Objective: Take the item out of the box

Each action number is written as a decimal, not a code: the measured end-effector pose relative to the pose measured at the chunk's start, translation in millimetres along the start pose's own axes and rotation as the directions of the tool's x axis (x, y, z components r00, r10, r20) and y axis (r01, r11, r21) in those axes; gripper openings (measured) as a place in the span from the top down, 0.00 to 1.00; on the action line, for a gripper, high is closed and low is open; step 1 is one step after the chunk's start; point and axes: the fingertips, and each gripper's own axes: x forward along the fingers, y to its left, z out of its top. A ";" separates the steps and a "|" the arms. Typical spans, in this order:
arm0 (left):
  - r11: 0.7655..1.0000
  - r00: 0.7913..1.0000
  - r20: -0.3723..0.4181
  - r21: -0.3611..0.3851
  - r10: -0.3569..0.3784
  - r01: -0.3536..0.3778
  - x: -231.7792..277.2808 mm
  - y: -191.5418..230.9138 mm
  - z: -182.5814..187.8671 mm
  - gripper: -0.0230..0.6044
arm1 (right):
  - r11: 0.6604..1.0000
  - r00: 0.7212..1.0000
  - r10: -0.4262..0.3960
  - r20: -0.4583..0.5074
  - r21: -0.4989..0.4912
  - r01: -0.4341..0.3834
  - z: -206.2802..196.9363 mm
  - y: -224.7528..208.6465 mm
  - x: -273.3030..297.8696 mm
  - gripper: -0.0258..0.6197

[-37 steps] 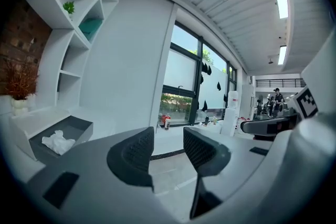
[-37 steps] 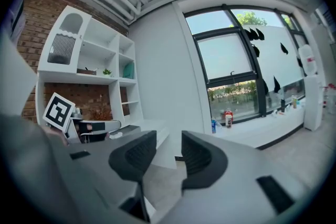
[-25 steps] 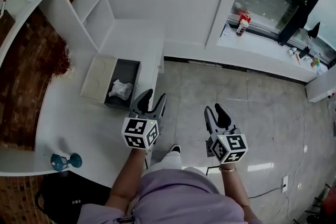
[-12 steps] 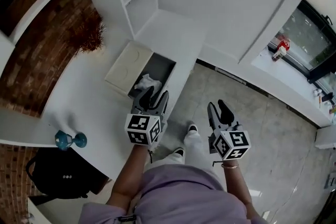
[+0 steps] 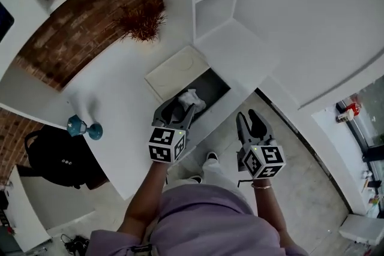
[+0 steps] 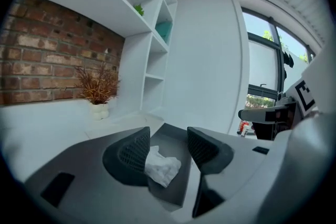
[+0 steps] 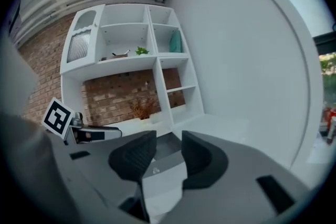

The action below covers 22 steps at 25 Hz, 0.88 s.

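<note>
While the left gripper's [image 6: 167, 139] jaws are opening, empty, at the box [image 5: 213, 86], lower them astride the white item [image 6: 161, 165] inside. The right gripper's [image 7: 168, 140] jaws stand apart, empty.

The left gripper [image 5: 180, 107], jaws opening with the crumpled white item [image 5: 193, 95] in line between them, hides part of it and the near end of the grey box [image 5: 213, 84]; the counter [image 5: 117, 126] half-covers a black bag [image 5: 55, 156].

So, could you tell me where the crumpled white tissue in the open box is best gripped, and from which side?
Pinch the crumpled white tissue by its raised, bunched top, coming straight down from above. It lies on the floor of the dark box, whose walls would likely block a sideways approach. The left gripper, with its jaws opening, is lined up on it but not yet touching.
</note>
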 end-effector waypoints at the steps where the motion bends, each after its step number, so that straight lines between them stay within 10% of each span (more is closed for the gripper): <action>1: 1.000 1.000 -0.006 0.003 0.022 -0.022 1.7 3.3 -0.2 0.63 | 1.000 1.000 0.024 -0.006 -0.001 -0.024 1.5 0.4 7.8 0.74; 14: 0.992 0.980 -0.170 0.086 0.107 -0.093 30.7 23.8 -25.8 0.61 | 0.972 0.968 0.234 -0.090 0.010 -0.234 -12.5 17.3 61.4 0.74; 22: 0.962 0.922 -0.369 0.272 0.116 -0.012 53.3 20.4 -46.6 0.57 | 0.965 0.960 0.261 -0.097 0.037 -0.259 -12.3 9.5 73.4 0.74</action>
